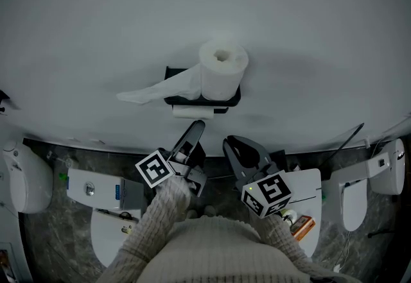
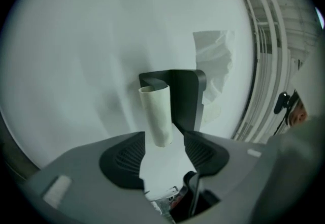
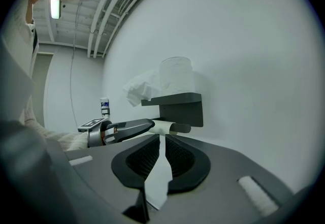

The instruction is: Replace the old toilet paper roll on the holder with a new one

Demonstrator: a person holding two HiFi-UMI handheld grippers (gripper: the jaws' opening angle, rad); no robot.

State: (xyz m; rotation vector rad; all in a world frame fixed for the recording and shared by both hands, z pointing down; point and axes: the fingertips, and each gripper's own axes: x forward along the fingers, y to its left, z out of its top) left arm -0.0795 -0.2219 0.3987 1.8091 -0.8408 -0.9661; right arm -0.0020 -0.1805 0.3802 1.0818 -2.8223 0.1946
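Observation:
A black wall holder (image 1: pixel 172 74) carries a new white toilet paper roll (image 1: pixel 222 68) standing upright on its shelf, with a loose tail of paper (image 1: pixel 151 91) trailing left. Under the shelf an empty cardboard tube (image 1: pixel 192 111) sits on the bar. My left gripper (image 1: pixel 198 126) points up at the tube's near end and is open; in the left gripper view the tube (image 2: pixel 156 114) stands just ahead of the wide gap of that gripper (image 2: pixel 163 142), untouched by the pads. My right gripper (image 1: pixel 230 142) hangs lower to the right, shut and empty (image 3: pixel 163 142), and sees the left gripper (image 3: pixel 127 129) at the tube (image 3: pixel 167 127).
The plain white wall (image 1: pixel 308 31) fills the upper view. Below lie a dark stone floor (image 1: pixel 58 221), a white toilet tank (image 1: pixel 96 188) at the left, another white fixture (image 1: pixel 307 188) at the right with an orange item (image 1: pixel 302 227), and more white fixtures (image 1: pixel 380 176) at both edges.

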